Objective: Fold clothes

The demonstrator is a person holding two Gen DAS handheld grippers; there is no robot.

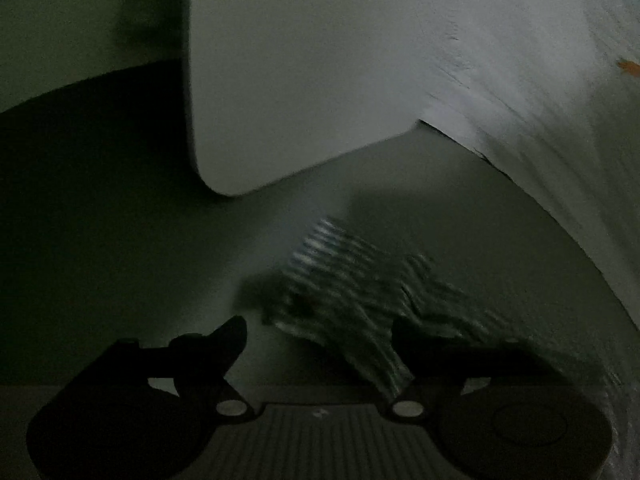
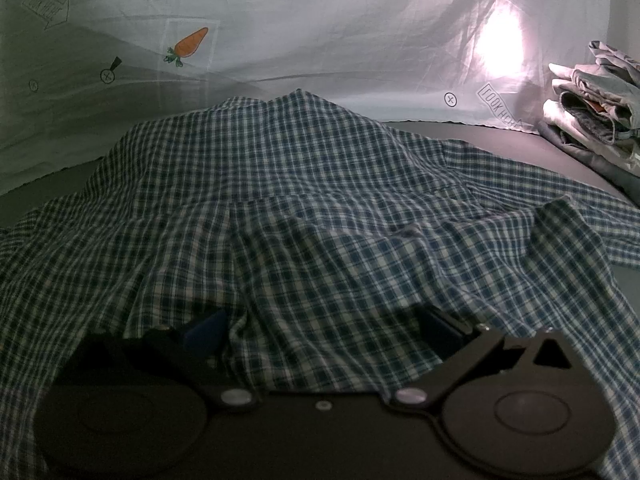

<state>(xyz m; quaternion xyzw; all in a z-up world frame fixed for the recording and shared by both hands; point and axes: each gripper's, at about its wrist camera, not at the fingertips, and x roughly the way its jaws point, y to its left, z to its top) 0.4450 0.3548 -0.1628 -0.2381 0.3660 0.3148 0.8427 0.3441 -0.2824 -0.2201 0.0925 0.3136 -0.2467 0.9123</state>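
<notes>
A blue and white plaid shirt point(image 2: 304, 208) lies spread and rumpled over the grey surface point(image 2: 480, 132) in the right wrist view. My right gripper point(image 2: 320, 332) is open, its blue-padded fingers point(image 2: 208, 332) pushed into the near edge of the shirt; the cloth drapes over them and hides the tips. In the dark left wrist view, my left gripper point(image 1: 320, 332) is open, and a blurred fold of the plaid shirt point(image 1: 352, 292) lies between and just ahead of its fingers, against the right finger point(image 1: 416, 340).
A white sheet with a carrot print point(image 2: 188, 44) hangs behind the surface. A stack of folded clothes point(image 2: 596, 112) sits at the right edge. In the left wrist view a pale rounded panel point(image 1: 300, 80) and the hanging sheet point(image 1: 540, 100) stand ahead.
</notes>
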